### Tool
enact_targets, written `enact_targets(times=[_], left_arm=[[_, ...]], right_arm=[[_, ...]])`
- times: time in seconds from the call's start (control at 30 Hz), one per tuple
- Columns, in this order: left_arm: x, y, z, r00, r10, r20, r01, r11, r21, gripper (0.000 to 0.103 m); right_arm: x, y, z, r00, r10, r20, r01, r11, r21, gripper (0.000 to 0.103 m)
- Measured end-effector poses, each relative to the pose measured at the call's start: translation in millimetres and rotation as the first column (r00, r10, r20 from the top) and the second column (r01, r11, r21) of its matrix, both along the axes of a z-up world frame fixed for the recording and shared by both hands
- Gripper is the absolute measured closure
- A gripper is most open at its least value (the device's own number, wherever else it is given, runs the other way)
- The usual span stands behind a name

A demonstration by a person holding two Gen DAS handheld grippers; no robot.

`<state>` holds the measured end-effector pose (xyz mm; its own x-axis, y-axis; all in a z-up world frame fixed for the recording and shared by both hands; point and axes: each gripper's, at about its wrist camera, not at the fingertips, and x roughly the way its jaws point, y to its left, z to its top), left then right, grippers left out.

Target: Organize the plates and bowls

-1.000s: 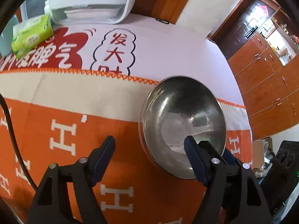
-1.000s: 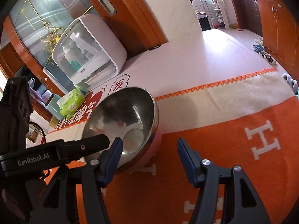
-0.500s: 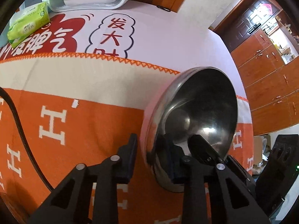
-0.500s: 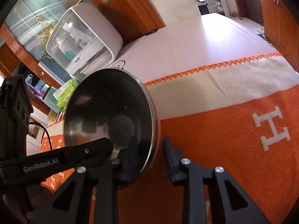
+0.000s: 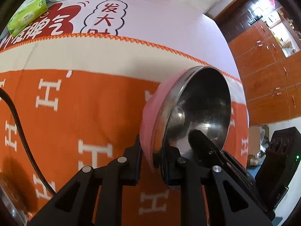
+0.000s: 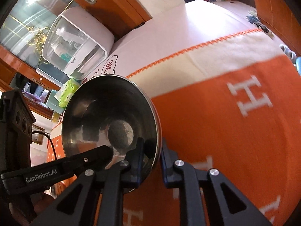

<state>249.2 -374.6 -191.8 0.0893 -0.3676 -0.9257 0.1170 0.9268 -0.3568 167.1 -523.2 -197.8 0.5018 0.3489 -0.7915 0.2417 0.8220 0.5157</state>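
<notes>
A steel bowl (image 5: 199,113) with a pink outer shell is held up off the orange blanket, tilted on edge. My left gripper (image 5: 154,156) is shut on its rim, one finger on the pink outside, one inside. My right gripper (image 6: 151,158) is shut on the opposite rim of the same bowl (image 6: 111,120). The right gripper's finger shows inside the bowl in the left wrist view (image 5: 205,146). The left gripper's finger (image 6: 71,167) reaches into the bowl in the right wrist view.
An orange blanket with white H letters (image 5: 84,116) covers the table. A white lidded appliance (image 6: 75,43) and a green tissue pack (image 5: 28,17) stand at the far edge. A black cable (image 5: 20,131) trails at the left. Wooden cabinets (image 5: 270,75) stand beyond the table.
Both grippers have closed on the bowl's rim and lifted it off the blanket, tipping it from flat to nearly on edge.
</notes>
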Motion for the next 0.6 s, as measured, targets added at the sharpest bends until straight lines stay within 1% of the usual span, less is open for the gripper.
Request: enact_targets(times=[0.17,0.3,0.6], left_arm=[[-22,-4,12,0.998,-0.062,-0.01,0.063,0.998,0.013,0.086],[-47,-5,23,0.994,-0.108,-0.016,0.108,0.994,0.028,0.086],[-92,0,48,0.984,-0.18,0.002,0.18,0.983,0.026,0.086]], right_arm=[[-28,1,12,1.0,-0.009,-0.02,0.009,1.0,0.003,0.088],[-53,2,20,0.999,-0.018,-0.038,0.019,1.0,0.019,0.088],[-102,9,43,0.998,-0.042,-0.036,0.042,0.999,0.018,0.088]])
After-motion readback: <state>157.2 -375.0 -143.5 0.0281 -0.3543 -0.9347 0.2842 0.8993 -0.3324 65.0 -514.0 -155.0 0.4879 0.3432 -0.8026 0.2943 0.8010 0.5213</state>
